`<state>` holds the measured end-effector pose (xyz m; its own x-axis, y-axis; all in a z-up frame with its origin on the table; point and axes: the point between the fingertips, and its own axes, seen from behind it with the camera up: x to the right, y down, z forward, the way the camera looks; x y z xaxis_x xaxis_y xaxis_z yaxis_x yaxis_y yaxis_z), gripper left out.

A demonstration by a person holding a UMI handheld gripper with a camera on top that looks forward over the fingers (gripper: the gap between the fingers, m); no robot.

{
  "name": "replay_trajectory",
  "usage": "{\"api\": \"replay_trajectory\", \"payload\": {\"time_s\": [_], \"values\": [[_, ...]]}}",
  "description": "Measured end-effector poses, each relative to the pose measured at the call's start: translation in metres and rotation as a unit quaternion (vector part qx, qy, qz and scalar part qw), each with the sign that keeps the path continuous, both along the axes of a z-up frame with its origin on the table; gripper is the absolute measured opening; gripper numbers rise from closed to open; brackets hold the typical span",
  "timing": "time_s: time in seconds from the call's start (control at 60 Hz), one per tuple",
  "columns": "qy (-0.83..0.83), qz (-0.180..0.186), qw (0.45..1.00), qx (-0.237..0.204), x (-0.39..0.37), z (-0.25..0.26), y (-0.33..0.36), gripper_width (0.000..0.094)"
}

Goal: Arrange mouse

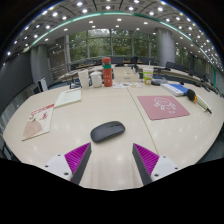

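While the gripper (111, 161) gapes, the mouse (107, 131) lies just ahead.

The single view rides on the gripper (110, 158), looking forward and slightly down along its two fingers, which show at the bottom of the frame. It sits low and near over a table (100, 108), with the room's ceiling lights arching across the top.

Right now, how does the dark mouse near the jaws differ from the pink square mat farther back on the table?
The mouse is dark grey, rounded and domed; the pink mat is flat and square. The mouse lies just ahead of the open gripper, while the mat sits beyond it toward the right finger's side. The mat covers more of the table. Both rest on it.
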<state>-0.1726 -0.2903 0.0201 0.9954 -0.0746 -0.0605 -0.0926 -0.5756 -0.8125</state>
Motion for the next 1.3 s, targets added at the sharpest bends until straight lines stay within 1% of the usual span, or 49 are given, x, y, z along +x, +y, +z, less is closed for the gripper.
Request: {"api": "replay_trajectory", "payload": {"time_s": [0.1,0.217,0.25,0.383,0.483,0.567,0.6,0.633,0.7,0.75,0.767,0.833,1.0,1.067,1.117,1.167,1.217,1.3], "values": [[0.0,0.006,1.0,-0.006,-0.019,-0.011,0.035,0.0851],[0.003,0.003,1.0,-0.015,-0.03,-0.019,0.064,0.0843],[-0.001,0.0,1.0,-0.016,-0.029,-0.021,0.071,0.0853],[-0.004,-0.006,1.0,-0.02,-0.032,-0.023,0.094,0.0846],[-0.008,-0.004,1.0,-0.021,-0.036,-0.023,0.111,0.0847],[-0.019,-0.002,1.0,-0.024,-0.036,-0.026,0.122,0.0827],[-0.024,-0.002,0.999,-0.026,-0.036,-0.027,0.125,0.0802],[-0.03,-0.004,0.999,-0.028,-0.035,-0.029,0.128,0.0752],[-0.044,-0.01,0.999,-0.031,-0.031,-0.031,0.132,0.0622],[-0.05,-0.015,0.998,-0.033,-0.027,-0.033,0.134,0.0508],[-0.051,-0.014,0.998,-0.032,-0.027,-0.032,0.135,0.0495],[-0.044,-0.011,0.998,-0.034,-0.027,-0.032,0.137,0.0467],[-0.039,0.002,0.998,-0.041,-0.027,-0.032,0.137,0.0355],[-0.037,0.009,0.998,-0.045,-0.027,-0.03,0.136,0.0338],[-0.034,0.015,0.999,-0.04,-0.026,-0.02,0.138,0.0326],[-0.029,0.029,0.999,-0.033,-0.027,-0.002,0.141,0.0326],[-0.018,0.041,0.999,-0.003,-0.028,0.035,0.149,0.0325],[-0.03,0.052,0.997,0.048,-0.007,0.102,0.162,0.0326]]}}
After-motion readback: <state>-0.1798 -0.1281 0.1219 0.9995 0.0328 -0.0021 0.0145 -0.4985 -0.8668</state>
